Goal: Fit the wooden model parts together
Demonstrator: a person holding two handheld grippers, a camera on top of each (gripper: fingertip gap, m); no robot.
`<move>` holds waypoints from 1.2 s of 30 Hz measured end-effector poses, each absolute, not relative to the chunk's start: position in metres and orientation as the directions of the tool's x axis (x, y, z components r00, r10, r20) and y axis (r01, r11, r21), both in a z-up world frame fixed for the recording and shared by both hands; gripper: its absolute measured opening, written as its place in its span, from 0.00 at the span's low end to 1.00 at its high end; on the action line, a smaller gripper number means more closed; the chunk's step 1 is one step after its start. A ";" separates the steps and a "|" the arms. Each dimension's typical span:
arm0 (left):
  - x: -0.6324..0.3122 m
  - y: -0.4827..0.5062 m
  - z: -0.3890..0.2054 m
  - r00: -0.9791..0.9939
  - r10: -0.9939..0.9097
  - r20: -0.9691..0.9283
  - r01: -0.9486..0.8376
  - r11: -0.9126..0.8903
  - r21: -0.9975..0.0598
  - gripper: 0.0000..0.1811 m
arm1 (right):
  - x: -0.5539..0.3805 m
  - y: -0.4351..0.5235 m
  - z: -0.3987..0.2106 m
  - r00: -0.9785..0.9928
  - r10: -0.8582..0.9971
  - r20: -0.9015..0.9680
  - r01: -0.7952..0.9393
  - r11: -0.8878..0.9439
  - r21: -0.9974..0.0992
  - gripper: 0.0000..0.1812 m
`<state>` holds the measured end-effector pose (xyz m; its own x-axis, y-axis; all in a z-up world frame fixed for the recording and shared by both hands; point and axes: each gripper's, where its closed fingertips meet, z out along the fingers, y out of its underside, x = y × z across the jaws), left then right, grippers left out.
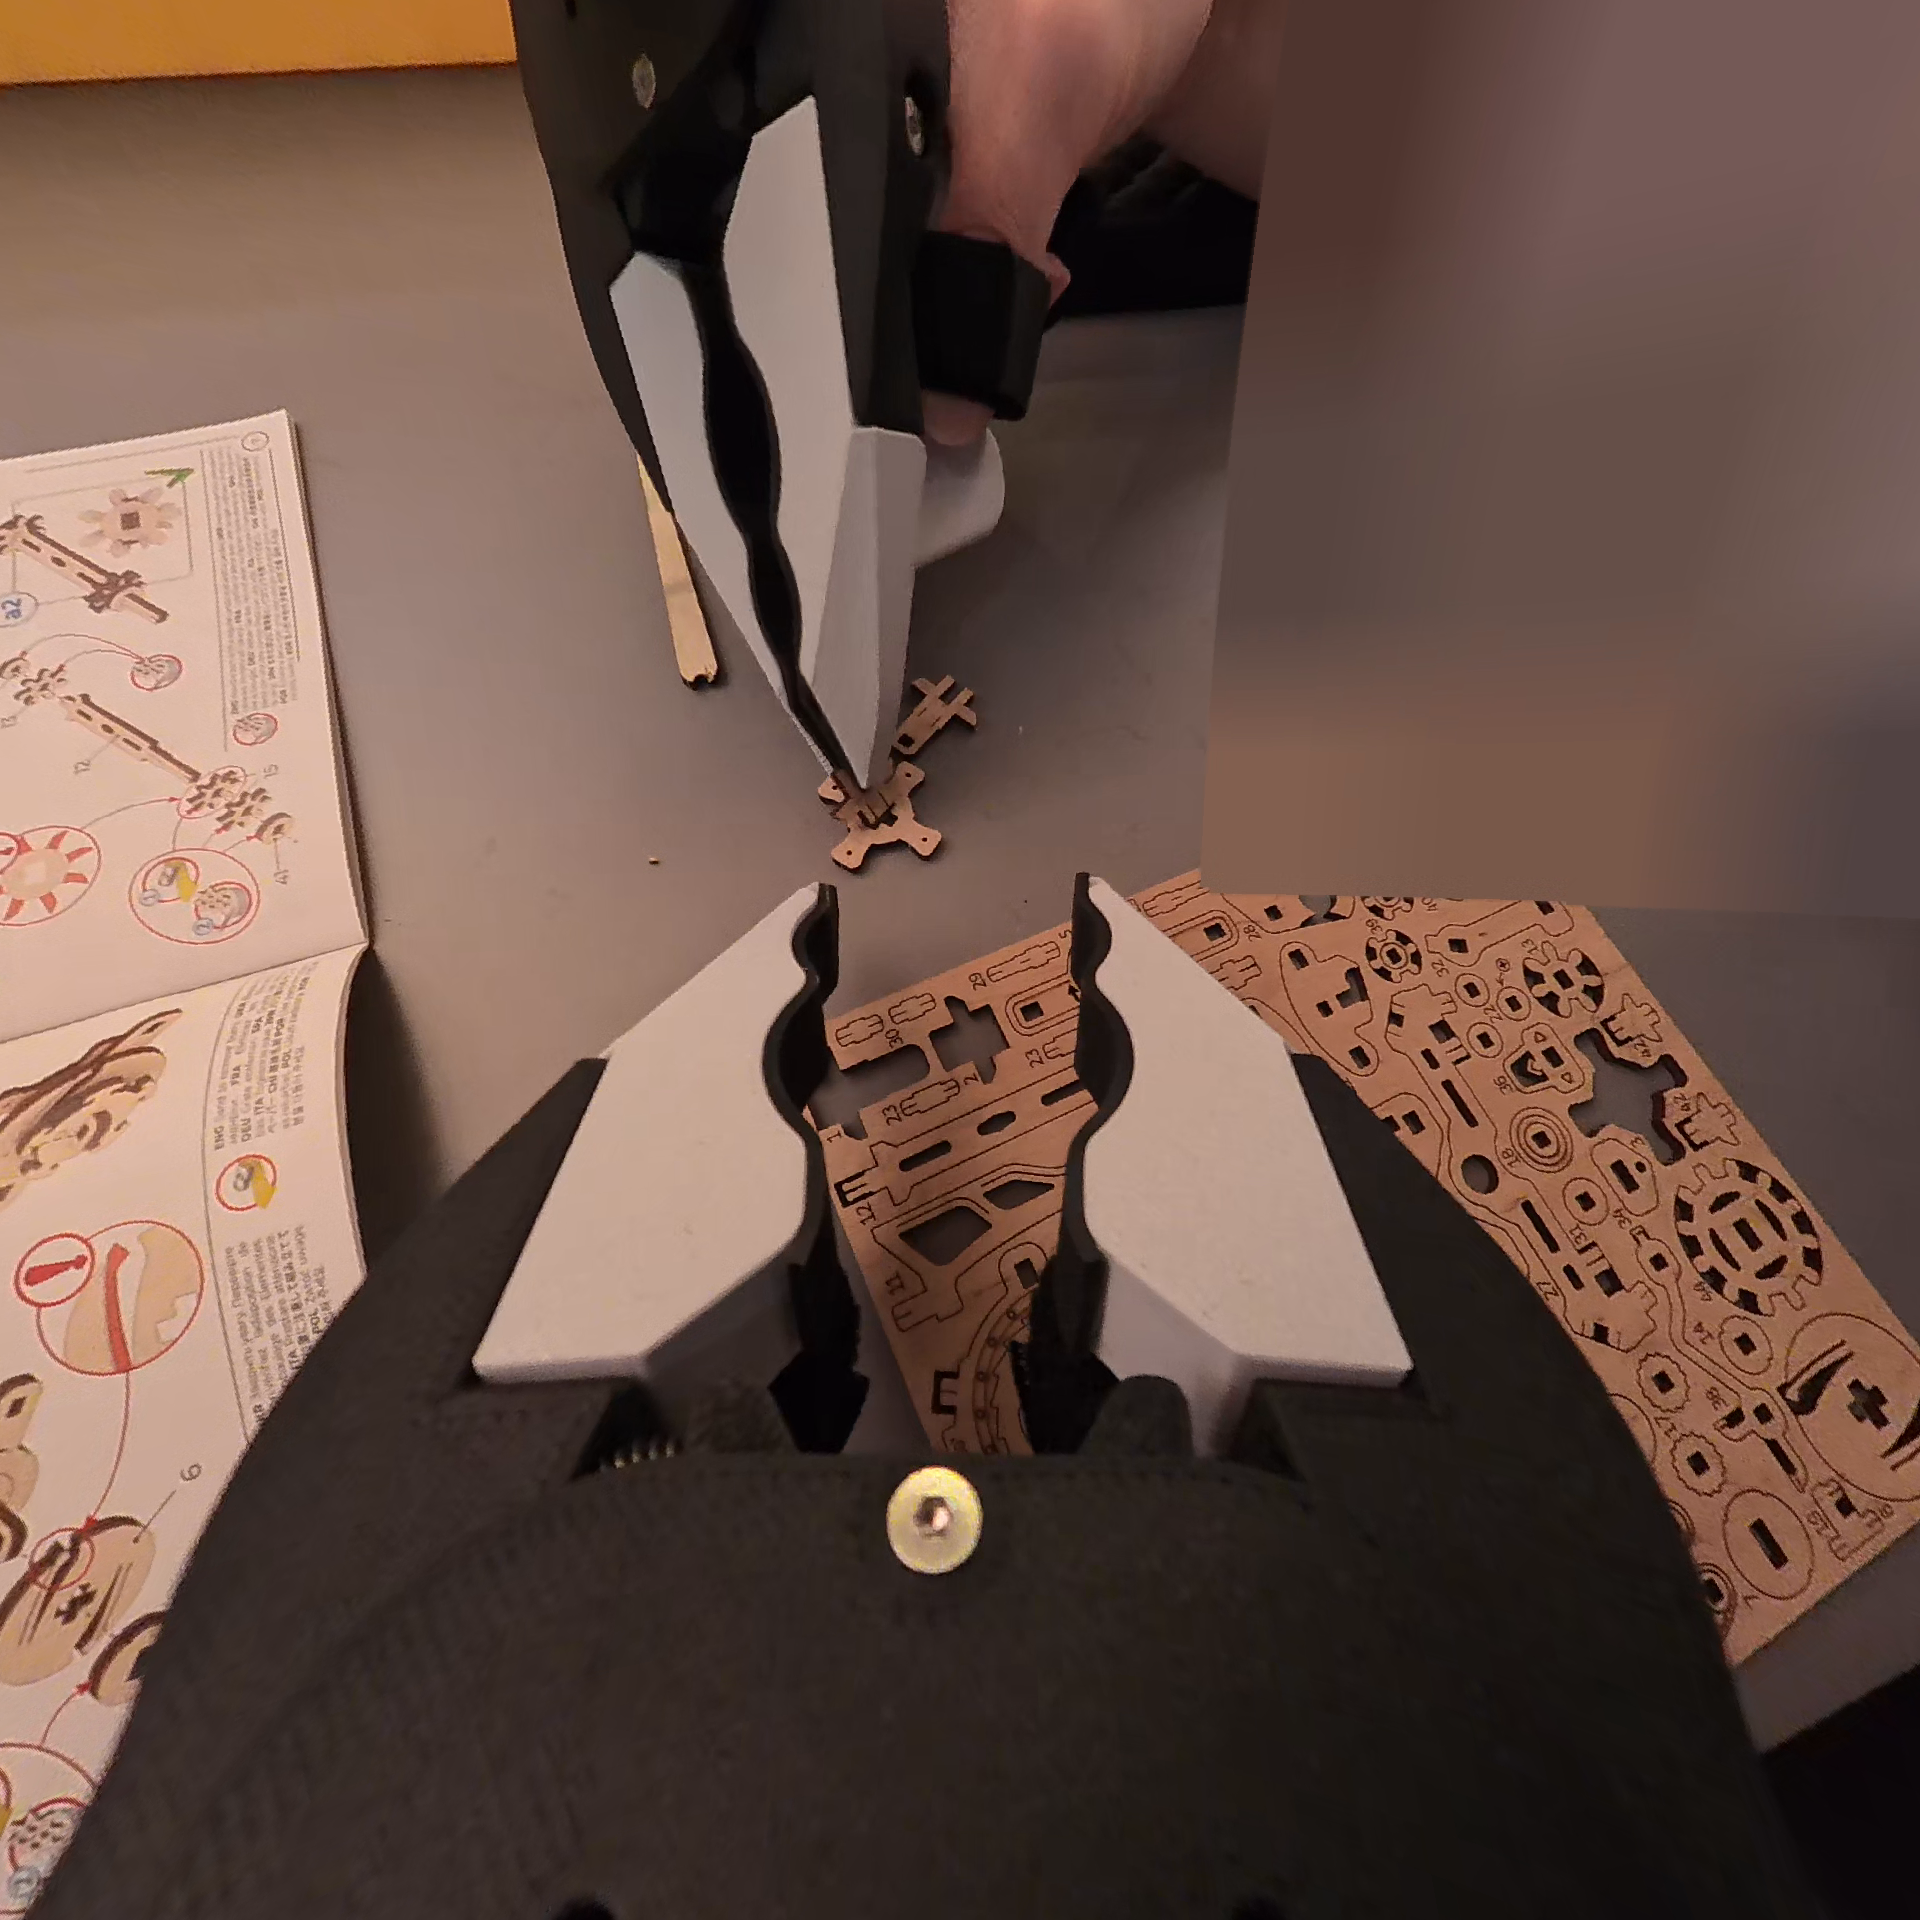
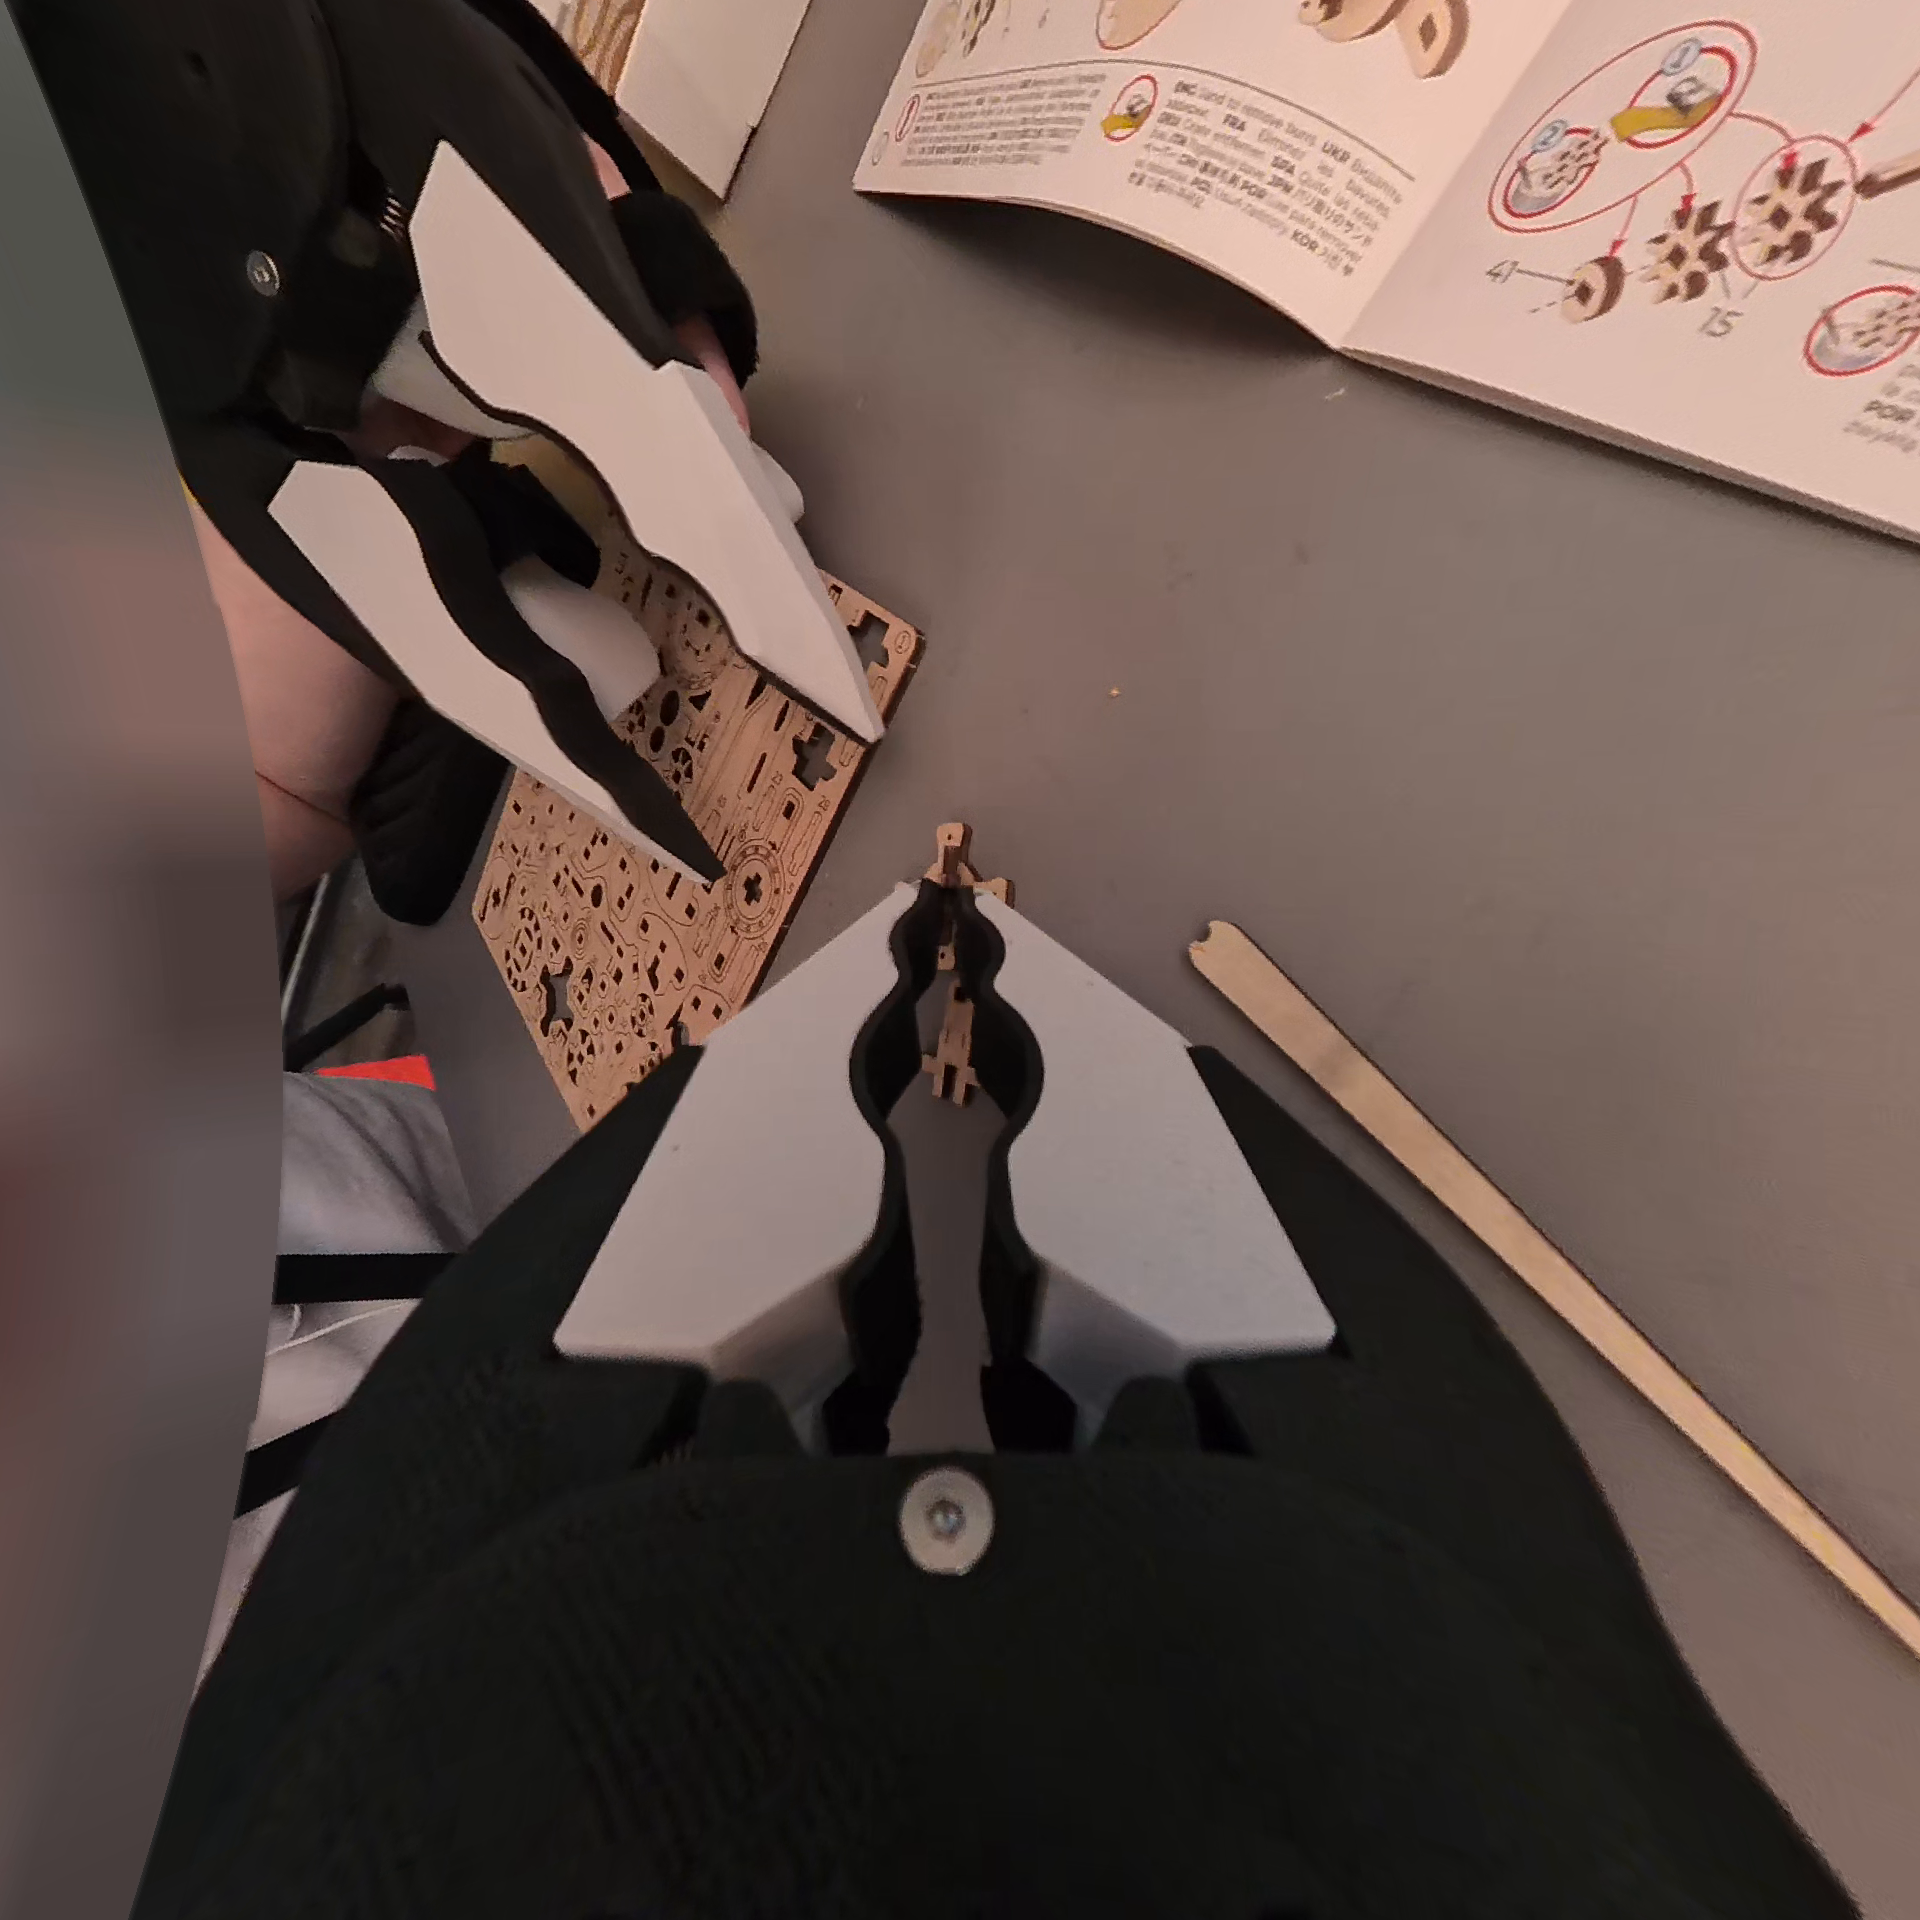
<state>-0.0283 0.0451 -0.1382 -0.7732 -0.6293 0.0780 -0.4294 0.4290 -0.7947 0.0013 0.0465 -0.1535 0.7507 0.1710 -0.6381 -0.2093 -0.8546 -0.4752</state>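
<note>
My right gripper point(image 2: 945, 891) is shut on a small wooden peg piece point(image 2: 952, 854), tips down at the table. In the left wrist view the right gripper point(image 1: 854, 777) comes from above and holds that piece on a cross-shaped wooden part point(image 1: 883, 844) lying on the grey table. A second small wooden piece point(image 1: 935, 717) lies just behind it; it also shows through the finger gap in the right wrist view point(image 2: 951, 1049). My left gripper point(image 1: 954, 891) is open and empty, a short way in front of the cross part, over the laser-cut wooden sheet point(image 1: 1455, 1195).
An open instruction booklet point(image 1: 156, 831) lies at the left of the grey table point(image 1: 468, 312). A thin wooden stick point(image 1: 681, 592) lies behind the right gripper and shows in the right wrist view point(image 2: 1507, 1247). The sheet point(image 2: 644, 935) and the left gripper point(image 2: 790, 800) also show there. The tips of both grippers are at nearly the same place.
</note>
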 end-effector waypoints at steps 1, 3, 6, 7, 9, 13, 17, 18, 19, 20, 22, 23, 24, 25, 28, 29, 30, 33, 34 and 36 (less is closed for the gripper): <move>-0.028 0.045 -0.138 -0.773 -0.629 0.078 -0.430 0.429 -0.795 0.24 | 0.001 0.046 -0.153 0.759 0.179 -0.627 -0.197 -0.853 -0.482 0.01; -0.028 0.045 -0.139 -0.773 -0.630 0.078 -0.431 0.430 -0.794 0.24 | 0.001 0.046 -0.153 0.770 0.186 -0.611 -0.184 -0.851 -0.491 0.01; -0.028 0.046 -0.139 -0.771 -0.632 0.079 -0.432 0.428 -0.794 0.24 | 0.001 0.046 -0.154 0.792 0.198 -0.578 -0.157 -0.848 -0.505 0.01; -0.028 0.046 -0.139 -0.771 -0.632 0.080 -0.432 0.427 -0.794 0.24 | 0.001 0.046 -0.154 0.799 0.201 -0.567 -0.146 -0.849 -0.508 0.01; -0.027 0.046 -0.139 -0.770 -0.632 0.083 -0.434 0.425 -0.795 0.24 | 0.001 0.045 -0.154 0.809 0.201 -0.553 -0.137 -0.850 -0.509 0.01; -0.024 0.046 -0.143 -0.766 -0.638 0.084 -0.444 0.429 -0.787 0.24 | 0.001 0.045 -0.154 0.826 0.206 -0.525 -0.107 -0.857 -0.505 0.01; -0.017 0.046 -0.148 -0.755 -0.656 0.029 -0.434 0.465 -0.772 0.24 | 0.000 0.045 -0.154 0.860 0.217 -0.463 -0.048 -0.867 -0.496 0.01; -0.015 0.045 -0.148 -0.754 -0.656 0.015 -0.427 0.473 -0.771 0.23 | 0.000 0.045 -0.154 0.869 0.223 -0.442 -0.028 -0.870 -0.493 0.01; -0.014 0.044 -0.148 -0.755 -0.655 0.007 -0.423 0.480 -0.768 0.21 | -0.001 0.045 -0.154 0.876 0.228 -0.425 -0.012 -0.871 -0.491 0.01; -0.013 0.043 -0.148 -0.757 -0.653 0.002 -0.422 0.487 -0.765 0.19 | -0.002 0.044 -0.154 0.878 0.235 -0.417 0.004 -0.874 -0.485 0.01; -0.012 0.041 -0.150 -0.764 -0.646 -0.004 -0.417 0.497 -0.761 0.17 | -0.004 0.043 -0.154 0.878 0.265 -0.400 0.048 -0.878 -0.476 0.01; -0.012 0.040 -0.151 -0.767 -0.642 -0.002 -0.418 0.502 -0.757 0.18 | -0.005 0.041 -0.154 0.877 0.278 -0.392 0.071 -0.882 -0.466 0.01; -0.012 0.040 -0.153 -0.768 -0.640 0.000 -0.423 0.508 -0.750 0.18 | -0.005 0.038 -0.154 0.874 0.295 -0.386 0.100 -0.887 -0.451 0.01; -0.011 0.040 -0.154 -0.769 -0.639 0.001 -0.427 0.512 -0.745 0.18 | -0.007 0.034 -0.154 0.864 0.335 -0.376 0.152 -0.885 -0.440 0.01; -0.012 0.035 -0.157 -0.784 -0.620 0.004 -0.423 0.531 -0.734 0.12 | -0.010 0.031 -0.154 0.855 0.393 -0.339 0.237 -0.876 -0.419 0.01; -0.014 0.032 -0.157 -0.793 -0.610 0.006 -0.420 0.539 -0.730 0.13 | -0.010 0.031 -0.154 0.853 0.408 -0.325 0.258 -0.872 -0.417 0.01; -0.014 0.030 -0.158 -0.796 -0.605 -0.001 -0.416 0.547 -0.726 0.12 | -0.010 0.031 -0.154 0.850 0.423 -0.314 0.277 -0.866 -0.416 0.01; -0.010 0.032 -0.159 -0.782 -0.622 -0.033 -0.414 0.559 -0.718 0.06 | -0.010 0.031 -0.154 0.844 0.453 -0.288 0.317 -0.853 -0.415 0.01; -0.009 0.032 -0.159 -0.778 -0.627 -0.035 -0.417 0.557 -0.718 0.06 | -0.011 0.031 -0.154 0.841 0.464 -0.277 0.332 -0.848 -0.414 0.01; -0.009 0.030 -0.159 -0.780 -0.625 -0.030 -0.416 0.554 -0.721 0.05 | -0.010 0.031 -0.154 0.838 0.480 -0.259 0.355 -0.841 -0.408 0.01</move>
<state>-0.0087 0.0305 -0.1585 -0.7799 -0.6251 -0.0301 -0.4165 0.5543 -0.7206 -0.0104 0.0308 -0.1542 0.8383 0.4797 -0.2591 0.3553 -0.8411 -0.4077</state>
